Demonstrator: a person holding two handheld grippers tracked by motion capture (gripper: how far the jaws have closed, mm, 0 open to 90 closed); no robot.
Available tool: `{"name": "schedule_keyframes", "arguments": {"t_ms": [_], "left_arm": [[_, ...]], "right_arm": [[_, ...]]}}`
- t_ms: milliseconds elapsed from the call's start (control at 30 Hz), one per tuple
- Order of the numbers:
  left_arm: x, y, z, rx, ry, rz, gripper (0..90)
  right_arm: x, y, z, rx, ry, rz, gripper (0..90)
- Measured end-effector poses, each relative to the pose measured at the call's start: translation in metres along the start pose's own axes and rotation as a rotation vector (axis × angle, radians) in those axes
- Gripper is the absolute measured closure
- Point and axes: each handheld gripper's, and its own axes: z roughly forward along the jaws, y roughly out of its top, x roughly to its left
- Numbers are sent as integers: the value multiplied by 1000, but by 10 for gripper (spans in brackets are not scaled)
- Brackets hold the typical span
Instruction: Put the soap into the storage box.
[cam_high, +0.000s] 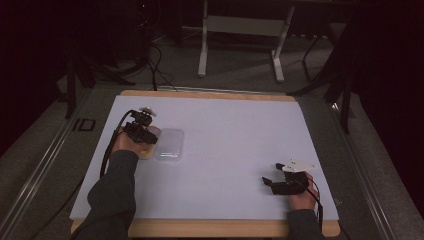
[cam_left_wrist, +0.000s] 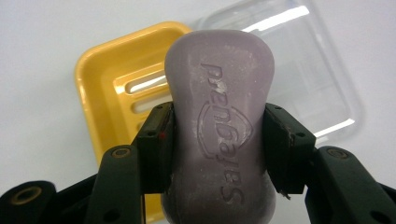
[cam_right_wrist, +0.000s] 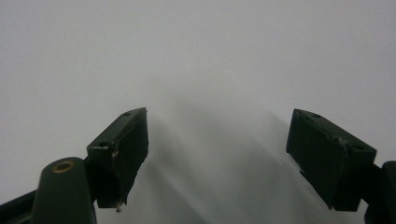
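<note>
1. High view: the left gripper (cam_high: 142, 131) is seen at the left of the white table (cam_high: 235, 150), held over a yellow soap dish (cam_high: 145, 151), of which a corner is visible. A clear lid (cam_high: 169, 145) is seen lying flat just beside the dish, on its right. The right gripper (cam_high: 280, 184) is seen near the table's front right corner, well apart from all of these, so the left hand is judged to be the one at work.

2. Left gripper view: a lilac bar of soap (cam_left_wrist: 217, 126) is seen clamped at its narrowed waist between the two jaws, which are closed on its sides. Its long axis is seen running along the line of the jaws, away from the camera, with the embossed face towards the camera. The yellow soap dish (cam_left_wrist: 100, 88), slotted in its floor, is seen beneath and to the left of the bar; the clear lid (cam_left_wrist: 317, 70) is seen beyond it to the right. The bar is seen partly over the dish but offset towards the lid; whether it touches the dish cannot be told. A shift to the left is judged necessary for centring.

3. Right gripper view: the jaws are seen spread wide with nothing between them, over bare table (cam_right_wrist: 196, 56).
</note>
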Motion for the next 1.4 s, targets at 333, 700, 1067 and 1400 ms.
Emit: {"name": "schedule_keyframes", "arguments": {"t_ms": [333,700,1067,1400], "left_arm": [[22,2,22,43,34,-117,494],[29,-1,45,91,46,-179,493],[34,-8,47,81,3,-182,424],[35,-17,33,9,9,-170,371]], "right_arm": [[0,0,0,1,0,0,205],[0,0,0,0,0,-2,205],[1,0,0,3,-2,-7,205],[1,0,1,6,-4,-10,205]]}}
